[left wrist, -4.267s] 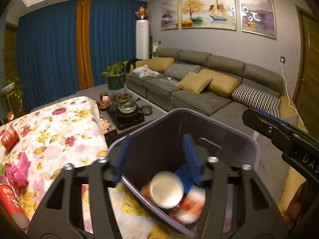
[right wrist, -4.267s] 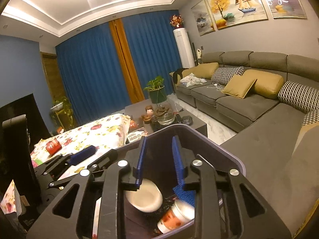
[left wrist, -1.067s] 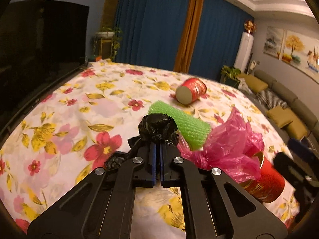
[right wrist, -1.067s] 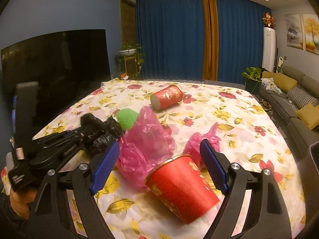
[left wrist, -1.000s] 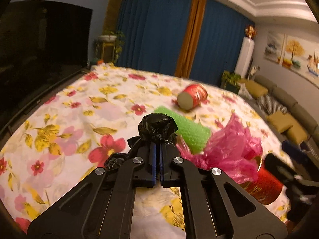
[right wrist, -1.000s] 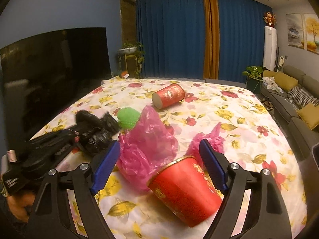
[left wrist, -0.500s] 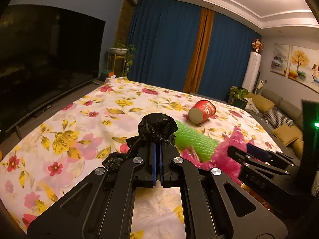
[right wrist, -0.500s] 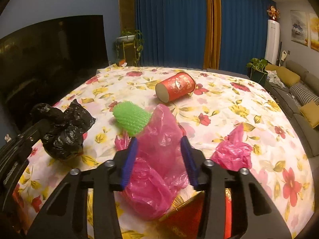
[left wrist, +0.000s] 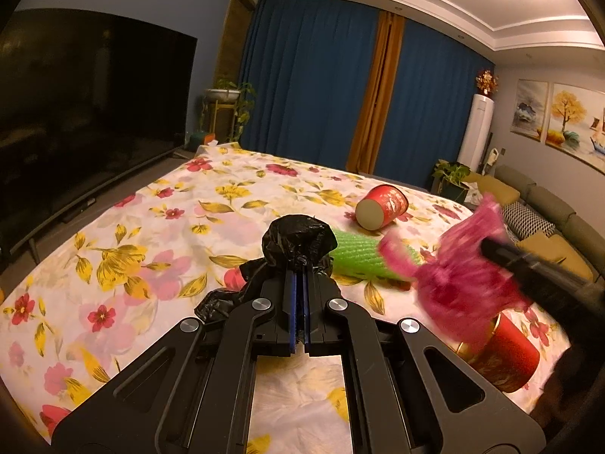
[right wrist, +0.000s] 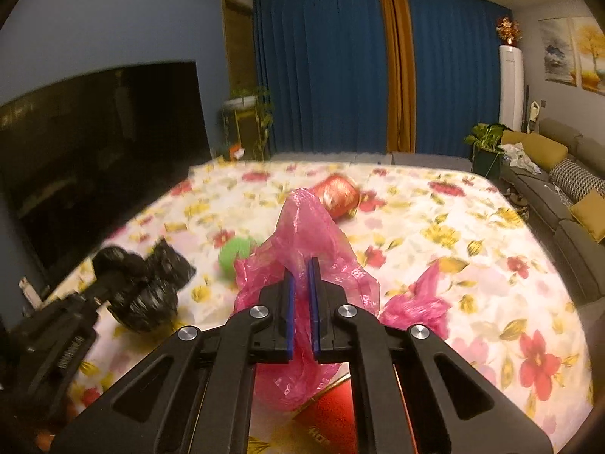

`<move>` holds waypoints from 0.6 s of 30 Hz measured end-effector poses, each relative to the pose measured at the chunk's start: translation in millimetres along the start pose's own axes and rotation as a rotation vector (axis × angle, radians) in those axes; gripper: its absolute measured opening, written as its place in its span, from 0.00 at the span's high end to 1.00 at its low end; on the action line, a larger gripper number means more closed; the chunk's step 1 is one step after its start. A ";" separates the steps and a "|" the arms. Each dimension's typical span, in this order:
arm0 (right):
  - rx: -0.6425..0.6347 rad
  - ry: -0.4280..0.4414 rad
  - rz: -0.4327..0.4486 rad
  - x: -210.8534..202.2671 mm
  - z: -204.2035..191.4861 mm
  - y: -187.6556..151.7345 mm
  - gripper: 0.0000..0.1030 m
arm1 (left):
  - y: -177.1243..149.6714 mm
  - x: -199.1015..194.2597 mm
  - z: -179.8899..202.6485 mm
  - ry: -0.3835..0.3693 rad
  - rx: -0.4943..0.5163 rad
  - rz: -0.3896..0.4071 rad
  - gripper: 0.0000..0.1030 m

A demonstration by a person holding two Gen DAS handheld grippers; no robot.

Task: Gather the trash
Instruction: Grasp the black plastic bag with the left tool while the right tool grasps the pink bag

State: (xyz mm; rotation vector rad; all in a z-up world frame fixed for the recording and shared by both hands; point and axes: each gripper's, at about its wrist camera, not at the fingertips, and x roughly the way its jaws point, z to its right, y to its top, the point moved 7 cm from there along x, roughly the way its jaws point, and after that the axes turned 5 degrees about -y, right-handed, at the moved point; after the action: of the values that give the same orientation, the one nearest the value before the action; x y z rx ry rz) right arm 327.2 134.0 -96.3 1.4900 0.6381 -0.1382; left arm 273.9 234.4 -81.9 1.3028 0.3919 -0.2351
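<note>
The foam net sleeve (left wrist: 359,259) lies on the tablecloth (left wrist: 151,234) mid-table, with a tipped paper cup (left wrist: 382,206) behind it toward the curtains (left wrist: 321,87). The crumpled bin bag (left wrist: 298,242) sits just left of the sleeve in the left gripper (left wrist: 299,276); the plastic bag (right wrist: 302,249), right of the sleeve, is in the right gripper (right wrist: 301,283). Another cup (left wrist: 503,355) lies under that bag, with the television (left wrist: 75,113) far left of the sleeve.

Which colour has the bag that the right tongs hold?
Pink: the bag is translucent pink plastic, seen best in the right wrist view.
</note>
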 end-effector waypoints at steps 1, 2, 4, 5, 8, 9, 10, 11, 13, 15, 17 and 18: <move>0.005 0.000 0.012 -5.6 2.0 3.2 0.93 | -0.1 0.0 0.2 0.000 0.001 -0.001 0.99; 0.008 0.000 0.023 -10.9 4.1 6.2 0.93 | -0.1 0.2 0.3 0.000 0.001 0.000 0.99; 0.019 -0.002 0.052 -25.1 10.2 13.0 0.93 | 0.1 0.0 0.6 -0.001 0.000 0.001 0.99; 0.021 -0.002 0.061 -30.3 12.3 14.7 0.93 | 0.0 0.1 0.9 -0.002 -0.001 0.002 0.99; 0.029 -0.003 0.097 -48.6 21.6 22.1 0.93 | -1.0 -0.6 4.2 -0.013 -0.001 -0.002 0.99; 0.033 -0.006 0.109 -54.6 25.3 24.8 0.93 | -1.2 -0.8 4.8 -0.014 0.000 -0.002 0.99; 0.036 -0.008 0.114 -58.2 27.1 26.1 0.93 | -1.2 -2.3 6.8 -0.013 0.005 0.000 0.99; 0.039 -0.011 0.119 -62.6 30.3 27.8 0.93 | -0.9 -3.9 7.1 -0.012 0.007 0.003 0.99; 0.049 -0.013 0.130 -70.6 36.7 30.1 0.93 | 0.3 -10.0 10.1 -0.018 0.009 0.011 0.99; 0.057 -0.013 0.142 -78.9 43.1 31.9 0.93 | 1.1 -17.5 15.4 -0.030 0.012 0.018 0.99; 0.058 -0.023 0.155 -87.0 49.8 32.9 0.93 | 1.7 -24.4 22.4 -0.041 0.022 0.023 0.99; 0.063 -0.024 0.156 -90.0 52.7 32.3 0.93 | 1.5 -26.3 25.2 -0.044 0.026 0.024 0.99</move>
State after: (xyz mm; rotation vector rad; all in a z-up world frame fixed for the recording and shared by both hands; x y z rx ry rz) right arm 283.8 60.8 -27.7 1.5900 0.4998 -0.0566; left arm 254.2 209.2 -64.5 1.3245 0.3364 -0.2494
